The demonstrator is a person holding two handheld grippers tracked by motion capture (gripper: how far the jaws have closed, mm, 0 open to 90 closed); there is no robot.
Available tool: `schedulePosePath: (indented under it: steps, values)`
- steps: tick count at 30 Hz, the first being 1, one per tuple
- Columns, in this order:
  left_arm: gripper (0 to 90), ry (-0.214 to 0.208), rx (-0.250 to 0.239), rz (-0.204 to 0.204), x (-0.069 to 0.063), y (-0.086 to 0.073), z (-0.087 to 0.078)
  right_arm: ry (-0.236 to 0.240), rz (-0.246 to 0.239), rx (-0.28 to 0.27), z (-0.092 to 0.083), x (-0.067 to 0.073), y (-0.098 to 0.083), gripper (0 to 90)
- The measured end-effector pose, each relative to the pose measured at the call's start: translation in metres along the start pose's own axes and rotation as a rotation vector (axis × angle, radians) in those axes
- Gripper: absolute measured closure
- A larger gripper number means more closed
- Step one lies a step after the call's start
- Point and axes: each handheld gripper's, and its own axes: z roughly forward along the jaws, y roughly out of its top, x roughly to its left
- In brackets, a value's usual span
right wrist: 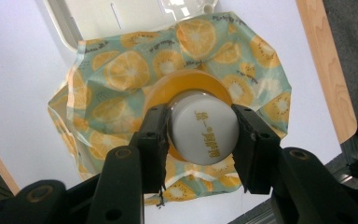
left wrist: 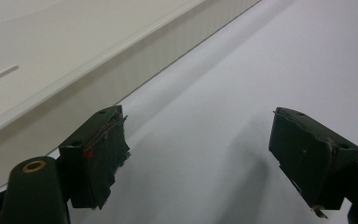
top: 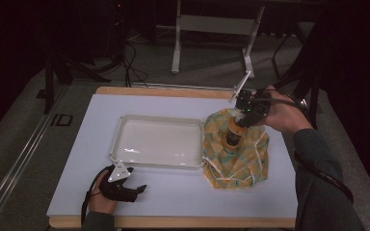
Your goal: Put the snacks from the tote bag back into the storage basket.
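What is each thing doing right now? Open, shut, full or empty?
Left gripper: open, holding nothing, by the tray.
Right gripper: shut on the bottle's white cap.
Bottle: upright, cap on, standing on the cloth.
Tray: empty.
Cloth: spread out, crumpled.

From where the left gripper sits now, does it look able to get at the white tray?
Probably yes. The left gripper rests on the table by the near edge of the white tray, jaws open, and the left gripper view shows only bare tabletop between them and the tray's wall.
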Motion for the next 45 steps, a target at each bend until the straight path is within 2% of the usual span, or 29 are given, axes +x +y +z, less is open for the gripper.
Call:
schedulePosePath:
  steps: [22, 30, 45]
  values:
    - [18.8, -0.003, -0.012, 0.002, 0.000, 0.000, -0.001, -0.022, -0.048, -0.043, -0.016, 0.004, 0.019, 58.7]
    - [18.8, -0.004, -0.013, 0.003, 0.000, 0.000, -0.001, -0.014, -0.056, -0.049, -0.018, 0.008, 0.026, 58.7]
    - [18.8, -0.008, -0.012, 0.003, 0.000, 0.000, -0.001, -0.024, -0.128, -0.084, -0.030, 0.023, 0.047, 58.7]
